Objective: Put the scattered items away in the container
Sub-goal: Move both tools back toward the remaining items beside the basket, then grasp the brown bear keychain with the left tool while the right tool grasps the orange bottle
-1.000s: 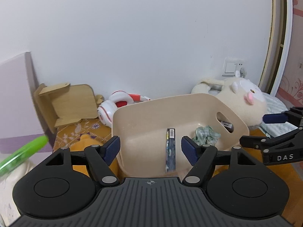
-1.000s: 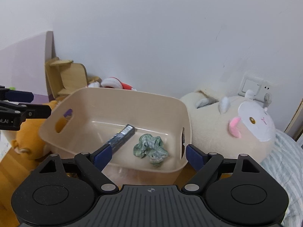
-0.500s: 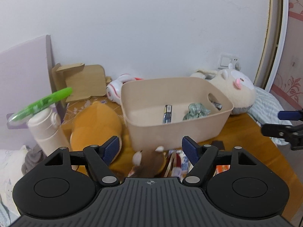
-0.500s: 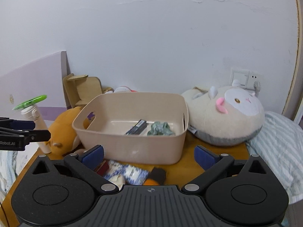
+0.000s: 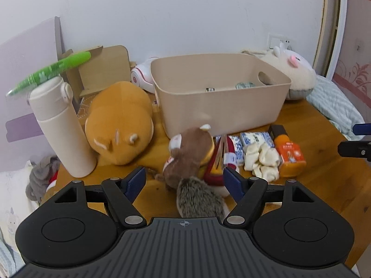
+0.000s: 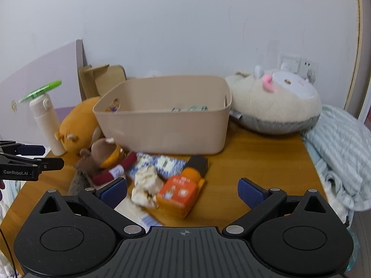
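While both tongs hang released above the near edge of the wooden table (image 6: 250, 159), nothing sits between their blue pads. The left gripper (image 5: 185, 181) is spread wide around a brown plush squirrel (image 5: 191, 153) near the middle of the near edge, its pads clear of the toy on both sides. The right gripper (image 6: 182, 191) is spread over an orange bottle (image 6: 183, 191) and a crumpled cream cloth (image 6: 146, 186), touching neither. Blue-and-white packets (image 5: 254, 139) lie between these and the beige container (image 5: 220, 92), which stands toward the far edge near the wall, holding a dark flat pack (image 5: 209, 89) and a greenish cloth (image 5: 244, 85). An orange plush (image 5: 119, 121) and a cream flask (image 5: 61, 129) crowd the left edge; a large cream plush (image 6: 273, 102) fills the far right corner. Bare wood (image 6: 262, 162) stays open right of the bottle, up to the striped bedding (image 6: 336, 150) at the right edge
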{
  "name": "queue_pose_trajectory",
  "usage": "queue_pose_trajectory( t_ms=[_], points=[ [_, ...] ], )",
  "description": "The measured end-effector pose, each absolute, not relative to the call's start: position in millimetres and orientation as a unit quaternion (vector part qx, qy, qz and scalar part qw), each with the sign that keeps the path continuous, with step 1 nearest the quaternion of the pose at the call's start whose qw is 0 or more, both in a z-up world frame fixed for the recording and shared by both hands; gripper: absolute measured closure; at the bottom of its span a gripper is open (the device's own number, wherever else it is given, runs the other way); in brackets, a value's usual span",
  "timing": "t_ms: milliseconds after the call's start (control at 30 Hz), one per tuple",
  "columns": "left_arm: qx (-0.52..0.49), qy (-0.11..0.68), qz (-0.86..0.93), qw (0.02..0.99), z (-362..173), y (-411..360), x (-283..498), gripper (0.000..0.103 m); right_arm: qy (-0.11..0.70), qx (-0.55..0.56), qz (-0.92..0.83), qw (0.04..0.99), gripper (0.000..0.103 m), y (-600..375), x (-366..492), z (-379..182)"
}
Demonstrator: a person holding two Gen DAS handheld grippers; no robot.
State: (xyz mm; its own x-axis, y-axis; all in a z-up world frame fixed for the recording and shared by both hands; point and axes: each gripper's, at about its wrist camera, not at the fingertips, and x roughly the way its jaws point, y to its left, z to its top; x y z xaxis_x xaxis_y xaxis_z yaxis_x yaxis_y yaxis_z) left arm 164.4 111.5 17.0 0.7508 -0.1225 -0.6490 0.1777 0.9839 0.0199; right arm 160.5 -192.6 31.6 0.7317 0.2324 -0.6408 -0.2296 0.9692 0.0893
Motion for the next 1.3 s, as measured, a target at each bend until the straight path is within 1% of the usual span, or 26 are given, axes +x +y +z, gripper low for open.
queue_pose_trajectory(
  t_ms=[233, 433, 867, 1100, 1300],
  points=[
    [0.066, 0.336, -0.079, 0.936, 11, 112, 166, 0.028, 0.370, -0.001, 0.119, 0.921, 0.000, -187, 165, 14],
    [0.110, 0.322, -0.066, 0.938, 2, 109, 174, 0.028, 0.399, 0.010, 0.100, 0.912, 0.000, -183, 179, -3],
    [0.131, 0.331, -0.072, 0.932, -20, 107, 204, 0.028, 0.415, 0.019, 0.081, 0.906, 0.000, -177, 205, -25],
    [0.132, 0.340, -0.082, 0.927, -30, 106, 223, 0.028, 0.425, 0.020, 0.070, 0.902, 0.000, -174, 221, -37],
    [0.118, 0.356, -0.096, 0.922, -40, 106, 239, 0.028, 0.417, 0.009, 0.060, 0.907, 0.000, -170, 230, -41]
  ],
)
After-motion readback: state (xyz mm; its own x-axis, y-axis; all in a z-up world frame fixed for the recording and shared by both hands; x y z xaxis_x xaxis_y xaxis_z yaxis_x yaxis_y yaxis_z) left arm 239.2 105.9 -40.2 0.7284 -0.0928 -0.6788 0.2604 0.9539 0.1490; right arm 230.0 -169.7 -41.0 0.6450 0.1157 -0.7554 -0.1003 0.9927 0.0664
